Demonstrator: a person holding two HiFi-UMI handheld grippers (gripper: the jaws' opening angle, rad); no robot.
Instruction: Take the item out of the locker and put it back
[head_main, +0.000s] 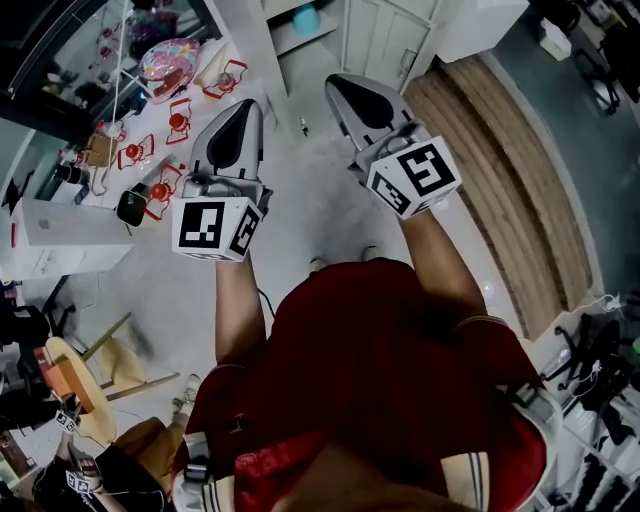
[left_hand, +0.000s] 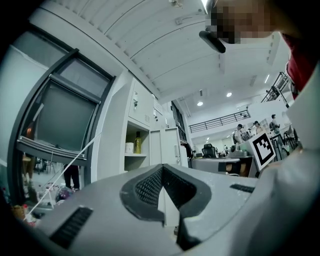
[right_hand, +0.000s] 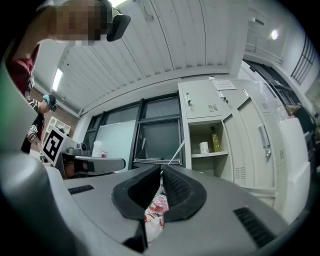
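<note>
**Bottle (right_hand: 215, 139) on the locker shelf, nothing in hand yet**

Head view: the left gripper (head_main: 248, 108) and the right gripper (head_main: 340, 85) are held out side by side in front of the person's red shirt (head_main: 380, 340). Both aim towards the white locker (head_main: 385, 40), well apart from it.

Left gripper view: the ribbed pads meet at their tips with nothing between them, so this tool is closed and empty. Beyond it one locker compartment stands open, with a yellow-green bottle upright on its shelf (left_hand: 134, 154). A small white cup (left_hand: 129, 147) stands just beside the bottle on its left.

Right gripper view: these jaws are closed too. A pink printed wrapper (right_hand: 155, 207) shows through the slot under the pads, but it looks to lie beyond the tool and is not pinched. The same open compartment is up and to the right, bottle and cup close together.

Judging by its look, the bottle is the likely item — tall, narrow, rigid and smooth-sided. That would make it slippery and easy to tip, and its weight depends on a fill I cannot read. The best hold seems to be square across the body, below the neck, with the pads level. The approach should come from the front or the right — away from the cup.
</note>
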